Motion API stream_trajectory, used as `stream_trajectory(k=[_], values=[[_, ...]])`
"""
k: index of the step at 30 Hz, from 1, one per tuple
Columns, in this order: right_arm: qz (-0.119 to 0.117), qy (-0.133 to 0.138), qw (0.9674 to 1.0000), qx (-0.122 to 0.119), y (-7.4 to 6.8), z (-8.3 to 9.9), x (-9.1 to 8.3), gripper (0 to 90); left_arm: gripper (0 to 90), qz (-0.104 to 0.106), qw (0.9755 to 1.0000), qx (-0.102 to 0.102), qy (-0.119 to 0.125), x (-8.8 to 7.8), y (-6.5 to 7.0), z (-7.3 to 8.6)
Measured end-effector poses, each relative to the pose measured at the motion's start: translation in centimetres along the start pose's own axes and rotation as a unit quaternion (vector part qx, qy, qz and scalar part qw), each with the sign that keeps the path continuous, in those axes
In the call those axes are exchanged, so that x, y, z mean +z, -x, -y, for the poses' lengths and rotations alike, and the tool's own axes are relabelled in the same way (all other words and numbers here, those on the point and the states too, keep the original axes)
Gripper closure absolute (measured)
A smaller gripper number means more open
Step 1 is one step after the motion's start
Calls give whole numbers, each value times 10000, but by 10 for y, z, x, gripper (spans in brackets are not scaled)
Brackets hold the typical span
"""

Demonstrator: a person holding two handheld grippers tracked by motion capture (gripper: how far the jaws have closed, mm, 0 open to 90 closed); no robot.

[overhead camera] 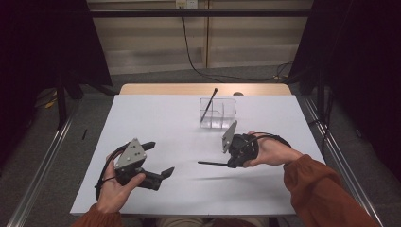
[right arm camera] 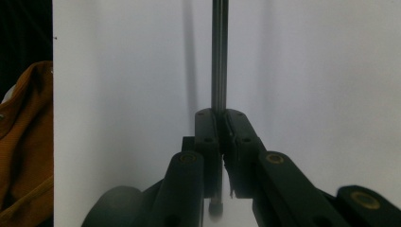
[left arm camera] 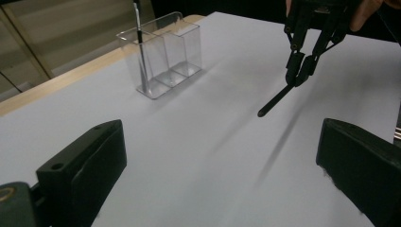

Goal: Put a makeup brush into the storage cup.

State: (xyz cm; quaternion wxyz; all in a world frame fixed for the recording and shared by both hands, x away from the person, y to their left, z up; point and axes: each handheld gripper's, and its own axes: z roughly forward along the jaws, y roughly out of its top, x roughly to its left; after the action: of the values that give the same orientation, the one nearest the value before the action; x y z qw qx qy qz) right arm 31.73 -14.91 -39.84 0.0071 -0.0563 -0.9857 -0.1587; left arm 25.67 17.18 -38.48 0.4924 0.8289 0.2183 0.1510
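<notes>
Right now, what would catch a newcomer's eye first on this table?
Probably the right gripper, shut on a thin black pen held level just above the white table. Behind it, near the far edge, stands a clear three-compartment holder with another pen leaning in its left compartment. The left gripper hangs open and empty at the near left.

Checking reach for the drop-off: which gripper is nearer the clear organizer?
Right. The right gripper, shut on a black pen, sits just in front of the clear organizer. The left gripper, fingers open and empty, is farther away, toward the table's near-left side.
</notes>
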Motion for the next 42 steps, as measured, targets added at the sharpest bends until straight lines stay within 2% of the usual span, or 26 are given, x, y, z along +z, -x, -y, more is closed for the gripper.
stream_trajectory(k=[2, 5, 11, 14, 16, 22, 23, 28, 30, 33, 35, 37, 38, 41, 42], values=[[13, -16, 10000, -7, -1, -1, 0, 848, 26, 135, 9998, 126, -103, 7, 3, -4], [6, -9, 10000, -11, -1, -1, 0, 848, 26, 277, 9994, 166, -152, 17, 6, -10], [47, 68, 10000, -19, 0, -1, -1, 849, 27, 416, 9988, 214, -158, 30, 6, -18], [30, 59, 10000, -37, 0, -3, -1, 848, 28, 534, 9973, 454, -206, 41, 7, -25], [44, 58, 10000, -55, 1, -4, 0, 848, 29, 635, 9966, 469, -233, 50, 9, -29], [12, 77, 9999, -99, 0, -6, 3, 849, 31, 899, 9904, 799, -679, 71, 16, -41], [8, 82, 9999, -108, 0, -6, 3, 848, 31, 891, 9906, 774, -686, 74, 17, -42], [22, 73, 9999, -128, 0, -7, 2, 848, 39, 1053, 9874, 722, -933, 83, 15, -44], [32, 138, 9998, -152, 1, -7, -1, 848, 41, 1056, 9864, 753, -1013, 86, 14, -45], [50, 125, 9998, -170, 1, -7, -3, 848, 44, 1170, 9828, 795, -1184, 88, 13, -49], [25, 61, 9998, -176, 0, -8, -4, 848, 50, 1350, 9782, 811, -1356, 88, 13, -52], [-24, -23, 9998, -179, 0, -9, -4, 848, 50, 1339, 9772, 829, -1421, 89, 13, -53], [-22, -13, 9997, -242, 1, -9, -3, 848, 51, 1367, 9756, 862, -1488, 90, 13, -53], [-65, -117, 9997, -199, 0, -10, -1, 848, 54, 1419, 9716, 908, -1661, 94, 12, -52], [-75, -94, 9996, -258, 1, -10, 1, 848, 57, 1407, 9710, 914, -1703, 96, 12, -51]])
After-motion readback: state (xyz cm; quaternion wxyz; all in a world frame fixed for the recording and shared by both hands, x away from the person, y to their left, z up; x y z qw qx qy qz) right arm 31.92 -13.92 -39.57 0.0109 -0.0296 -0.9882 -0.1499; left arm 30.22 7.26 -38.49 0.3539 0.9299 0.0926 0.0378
